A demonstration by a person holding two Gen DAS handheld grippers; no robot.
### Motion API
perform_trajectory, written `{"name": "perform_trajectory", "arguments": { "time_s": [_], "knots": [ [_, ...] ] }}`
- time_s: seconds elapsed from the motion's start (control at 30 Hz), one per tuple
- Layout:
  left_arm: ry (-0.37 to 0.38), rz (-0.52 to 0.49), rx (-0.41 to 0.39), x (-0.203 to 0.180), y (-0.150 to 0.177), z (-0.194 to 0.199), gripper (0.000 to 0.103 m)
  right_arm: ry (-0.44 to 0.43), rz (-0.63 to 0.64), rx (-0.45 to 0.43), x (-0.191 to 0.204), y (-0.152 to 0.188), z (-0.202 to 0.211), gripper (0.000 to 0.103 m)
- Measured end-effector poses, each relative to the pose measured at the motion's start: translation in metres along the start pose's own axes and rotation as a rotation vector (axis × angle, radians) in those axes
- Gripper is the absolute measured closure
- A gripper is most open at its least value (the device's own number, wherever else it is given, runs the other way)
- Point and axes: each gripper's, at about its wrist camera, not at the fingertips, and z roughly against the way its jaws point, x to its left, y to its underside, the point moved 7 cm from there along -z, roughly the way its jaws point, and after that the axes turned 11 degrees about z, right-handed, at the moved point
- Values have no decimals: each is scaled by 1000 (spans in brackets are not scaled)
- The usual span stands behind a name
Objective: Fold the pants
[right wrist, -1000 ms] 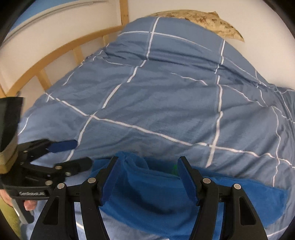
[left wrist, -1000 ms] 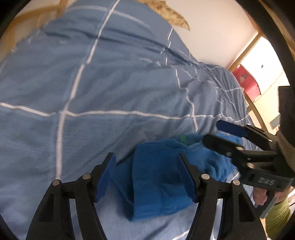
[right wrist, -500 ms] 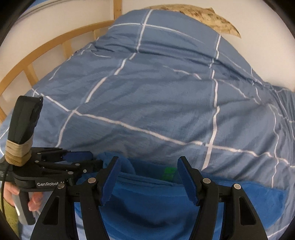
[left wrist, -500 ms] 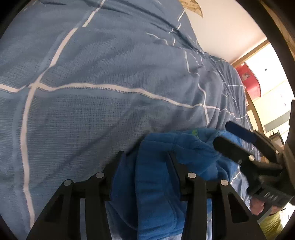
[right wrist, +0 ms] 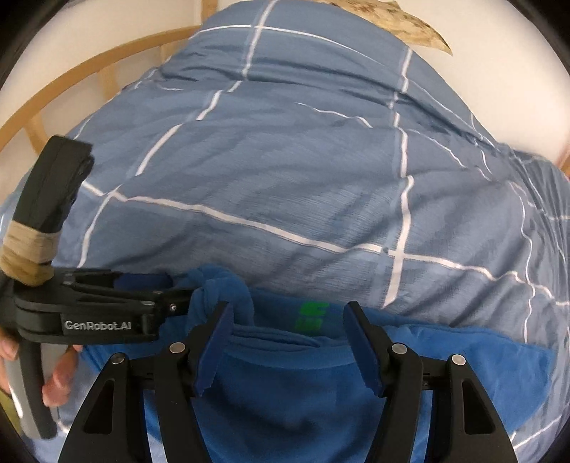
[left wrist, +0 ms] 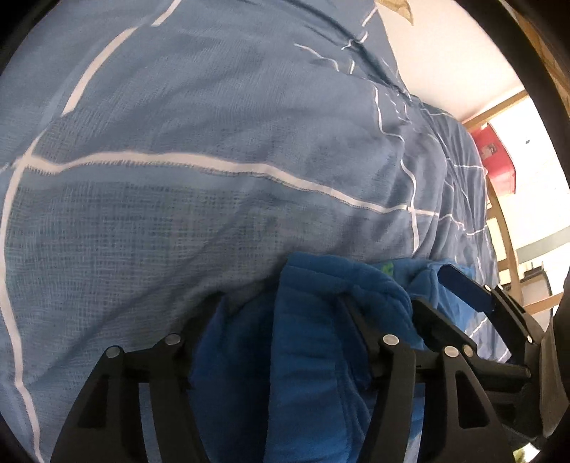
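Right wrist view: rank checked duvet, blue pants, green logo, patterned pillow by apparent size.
1. Checked duvet: fills most of the frame.
2. Blue pants: broad, but nearest the lens, so inflated.
3. Patterned pillow: a far sliver, mostly hidden behind the duvet; real size unclear.
4. Green logo: smallest.
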Motion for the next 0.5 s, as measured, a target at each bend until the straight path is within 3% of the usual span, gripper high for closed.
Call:
{"name": "perform_trajectory", "arguments": {
  "time_s": [0.27,0.4,0.43,0.5],
  "knots": [
    [-94,-168,-92,-18,18,27,85,-25,-28,-5,-6,8,-3,38],
    [-36,-82,-205,-14,27,60,92,-10,6,-47,2,10,11,38],
    [-18,-60,-232,-13,30,70,99,-5,14,-59,4,10,15,38],
    [6,-25,-271,-9,35,89,98,-3,36,-89,9,12,26,38]
  ]
}}
